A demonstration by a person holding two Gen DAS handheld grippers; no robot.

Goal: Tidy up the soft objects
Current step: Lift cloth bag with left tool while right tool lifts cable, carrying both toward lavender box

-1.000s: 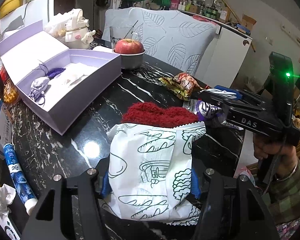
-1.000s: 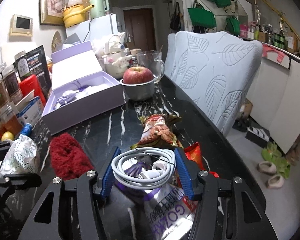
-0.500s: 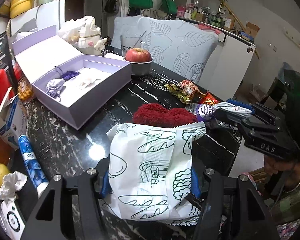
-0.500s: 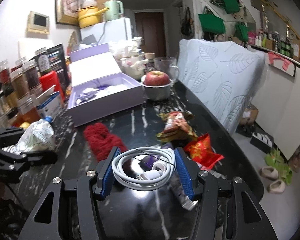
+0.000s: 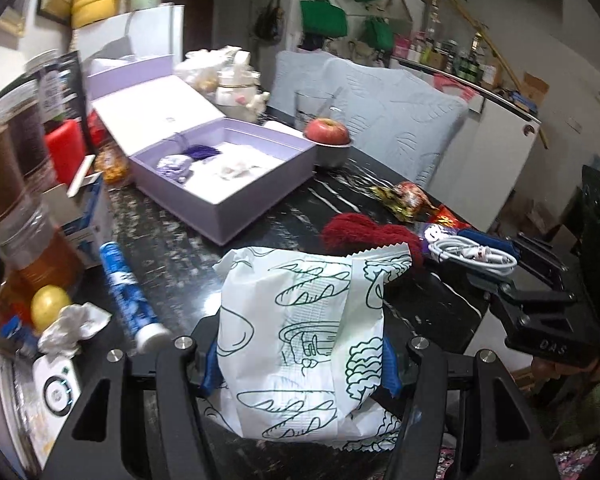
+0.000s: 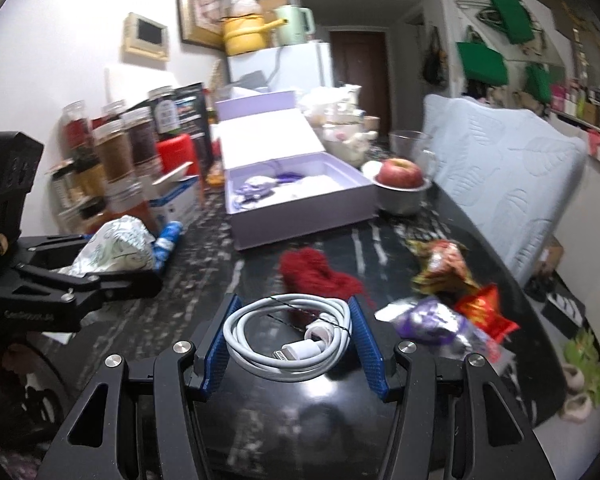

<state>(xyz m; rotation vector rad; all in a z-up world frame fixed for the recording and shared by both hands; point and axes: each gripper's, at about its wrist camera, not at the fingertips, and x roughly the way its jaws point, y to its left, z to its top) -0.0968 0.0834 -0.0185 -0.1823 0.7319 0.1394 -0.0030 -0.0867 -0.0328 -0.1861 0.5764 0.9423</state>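
Note:
My left gripper (image 5: 298, 364) is shut on a white bag printed with green bread drawings (image 5: 304, 328), held above the black marble table (image 5: 172, 256); the bag also shows in the right wrist view (image 6: 114, 246). My right gripper (image 6: 292, 340) is shut on a coiled white charging cable (image 6: 288, 330), also seen in the left wrist view (image 5: 470, 255). A red knitted piece (image 6: 316, 272) lies on the table between them. An open lilac box (image 5: 224, 172) with small purple and white items stands further back, also in the right wrist view (image 6: 300, 204).
Snack packets (image 6: 444, 268) lie at the right table edge. An apple in a metal bowl (image 6: 400, 184) stands beside the box. A blue tube (image 5: 128, 292), crumpled tissue (image 5: 74, 326) and jars (image 6: 116, 152) crowd the left side. A leaf-patterned chair back (image 6: 508, 176) borders the table.
Both grippers have risen and pulled back from the table with their loads. The right gripper has lifted the cable clear of the snack packets, and the view now takes in more of the table.

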